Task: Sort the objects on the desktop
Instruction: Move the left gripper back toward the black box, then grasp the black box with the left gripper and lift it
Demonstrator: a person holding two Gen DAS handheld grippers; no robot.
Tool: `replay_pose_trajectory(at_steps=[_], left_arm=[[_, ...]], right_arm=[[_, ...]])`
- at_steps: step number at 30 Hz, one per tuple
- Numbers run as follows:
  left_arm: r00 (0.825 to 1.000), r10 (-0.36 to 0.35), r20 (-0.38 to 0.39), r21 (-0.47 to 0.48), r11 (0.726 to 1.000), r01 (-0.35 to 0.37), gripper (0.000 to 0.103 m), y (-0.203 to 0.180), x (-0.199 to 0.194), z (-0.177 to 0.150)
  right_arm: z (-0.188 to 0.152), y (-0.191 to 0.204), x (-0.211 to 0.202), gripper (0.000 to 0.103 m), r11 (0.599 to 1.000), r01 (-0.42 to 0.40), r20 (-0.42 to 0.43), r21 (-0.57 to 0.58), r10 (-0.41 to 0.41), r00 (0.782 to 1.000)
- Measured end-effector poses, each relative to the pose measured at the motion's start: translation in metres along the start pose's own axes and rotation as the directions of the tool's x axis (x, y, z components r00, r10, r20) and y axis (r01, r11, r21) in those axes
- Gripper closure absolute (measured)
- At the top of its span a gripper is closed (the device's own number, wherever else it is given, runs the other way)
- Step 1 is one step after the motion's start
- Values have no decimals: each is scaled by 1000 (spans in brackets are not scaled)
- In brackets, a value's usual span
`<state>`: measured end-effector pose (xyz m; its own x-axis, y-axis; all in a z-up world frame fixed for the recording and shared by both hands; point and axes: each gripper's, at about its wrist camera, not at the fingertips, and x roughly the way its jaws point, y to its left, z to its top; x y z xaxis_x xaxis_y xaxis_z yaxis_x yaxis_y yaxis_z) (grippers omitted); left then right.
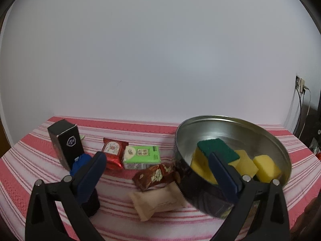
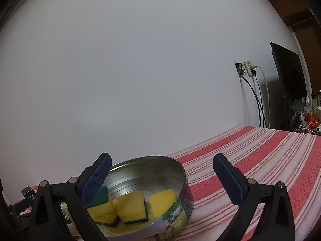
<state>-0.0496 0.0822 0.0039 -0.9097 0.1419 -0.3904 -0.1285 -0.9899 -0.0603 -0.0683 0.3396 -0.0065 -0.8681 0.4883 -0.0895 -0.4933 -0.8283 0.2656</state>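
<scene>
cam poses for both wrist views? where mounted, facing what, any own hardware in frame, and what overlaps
Left wrist: on the left gripper, low over the red-striped tablecloth, facing the white wall; sees snack packets, a black box; open blue-padded fingers in frame.
Right wrist: on the right gripper, facing the wall and a wall socket; open fingers in frame.
Shared: the round metal tin holding yellow-green sponges, and the cloth.

Lighting's pretty flat and soft, no harsh glare, just dull reflections inside the metal tin (image 2: 152, 172). Faint shadows lie under the snack packets (image 1: 156, 176). Heavy fisheye bending (black corners too), and the close-up gripper fingers (image 1: 88, 174) look a bit soft.
</scene>
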Motion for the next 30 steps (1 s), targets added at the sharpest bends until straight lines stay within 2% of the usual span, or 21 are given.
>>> replay_pose_trajectory(at_steps=[6,9,12,19,22,25,28,30], left_arm=[[1000,4,-20,-6,1000,-4,1,23,-8,-3],[999,31,-41,-17,999,-31,1,48,-11,-5],[996,56,-72,-73,995,-61,1,83,-9,-7],[982,159,-103,-166,971,-174,1,175,-4,-5],[975,195,-102,-174,962,-211,1,197,-1,-2],[980,182,-78,-185,963,-194,1,207,0,6],[987,149,-59,-140,978,-156,1,197,9,19],[991,109,-79,-102,988,-117,1,188,24,27]], right_arm=[[-6,13,-13,1,999,-40,-18,19,41,999],[-12,29,-16,1,995,-99,-65,12,99,993],[-18,46,-20,1,990,-137,-91,-18,135,987],[-37,82,-20,1,966,-257,-197,35,259,946],[-45,102,-22,1,954,-298,-231,37,299,926],[-51,118,-24,1,943,-331,-256,33,328,909],[-56,132,-26,1,931,-366,-281,15,355,892],[-58,139,-28,1,927,-376,-284,-11,357,890]])
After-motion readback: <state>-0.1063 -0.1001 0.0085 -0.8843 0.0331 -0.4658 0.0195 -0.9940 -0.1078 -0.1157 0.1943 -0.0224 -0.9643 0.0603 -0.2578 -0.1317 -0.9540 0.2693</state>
